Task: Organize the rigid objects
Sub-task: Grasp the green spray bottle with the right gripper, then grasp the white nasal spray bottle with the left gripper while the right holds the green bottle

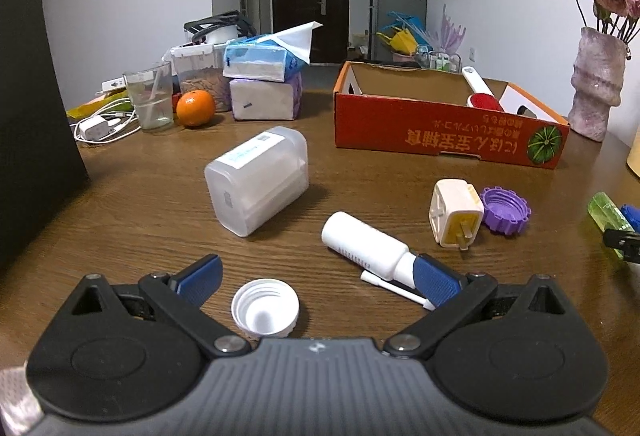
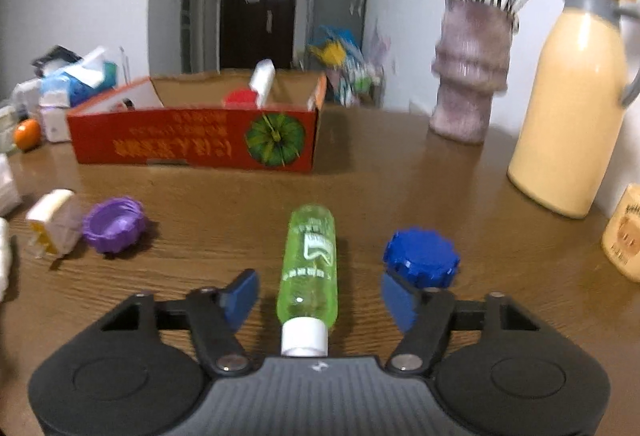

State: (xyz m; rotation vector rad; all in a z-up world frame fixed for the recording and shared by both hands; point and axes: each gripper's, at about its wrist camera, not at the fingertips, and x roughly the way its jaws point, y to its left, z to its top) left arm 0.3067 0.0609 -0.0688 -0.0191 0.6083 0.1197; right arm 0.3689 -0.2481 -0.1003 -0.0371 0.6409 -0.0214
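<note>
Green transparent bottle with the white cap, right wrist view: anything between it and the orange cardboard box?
Nothing visible. The green transparent bottle lies between the right tool's open pads; only bare wooden table separates it from the orange cardboard box.

Even indoor light, right view motion-blurred.

The worktop point(image 2: 400, 172) is brown wood grain. The box point(image 2: 192, 140) is red with yellow lettering and a green pumpkin picture. A clear green bottle point(image 2: 308, 268) has a white cap, beside a blue lid point(image 2: 420, 256) and a purple lid point(image 2: 114, 224). Each hand-held gripper shows blue pads point(image 2: 240, 296) on black.
</note>
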